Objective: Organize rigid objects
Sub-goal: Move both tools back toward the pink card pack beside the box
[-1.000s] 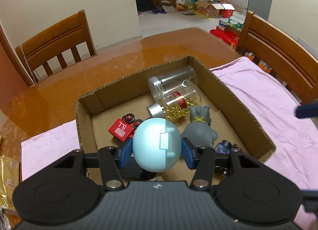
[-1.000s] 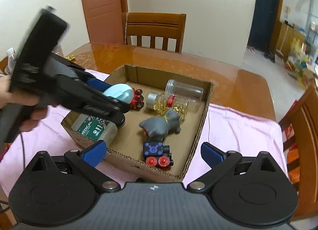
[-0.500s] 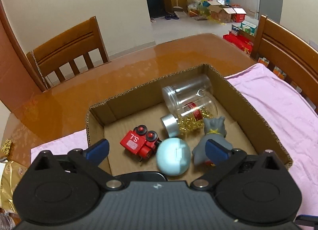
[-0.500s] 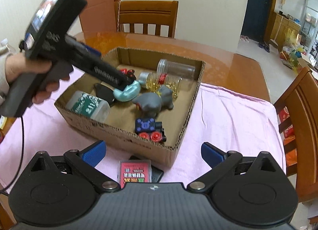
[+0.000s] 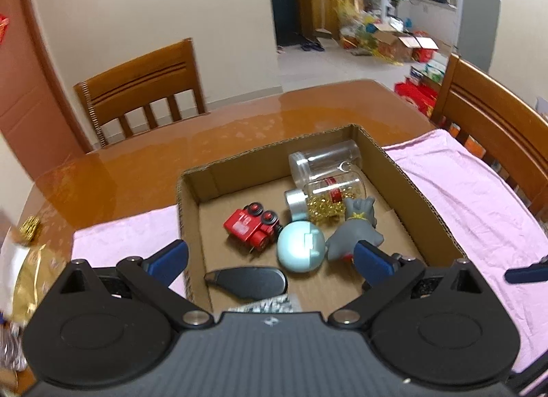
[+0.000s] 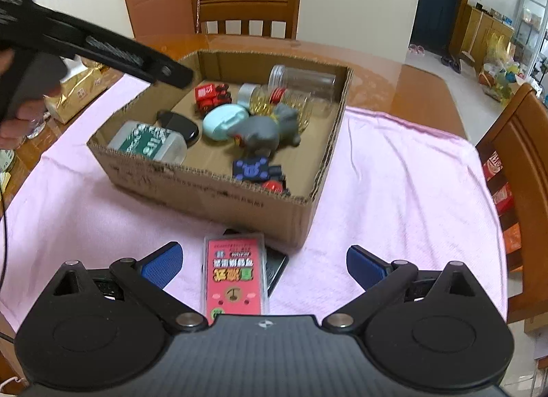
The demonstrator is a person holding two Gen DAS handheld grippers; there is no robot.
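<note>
A cardboard box (image 5: 424,198) (image 6: 219,188) on the pink cloth holds a light blue egg-shaped case (image 5: 300,250) (image 6: 224,122), a red toy truck (image 5: 251,228), a grey animal figure (image 5: 356,229) (image 6: 263,131), two clear jars (image 5: 325,164), a black oval item (image 5: 248,282), a green-labelled bottle (image 6: 150,143) and a blue toy car (image 6: 257,171). My left gripper (image 5: 270,260) is open and empty above the box's near side. My right gripper (image 6: 263,265) is open and empty, with a red card box (image 6: 234,277) lying on a black flat item between its fingers on the cloth.
Wooden chairs (image 5: 144,88) (image 6: 517,164) stand around the brown table (image 5: 171,157). Gold packets (image 6: 75,95) lie at the table's left. The pink cloth (image 6: 404,184) lies flat to the right of the box.
My left gripper let go of the light blue case into the box, opened and drew back upward. My right gripper pulled back toward the near edge, bringing the red card box between its fingers.
</note>
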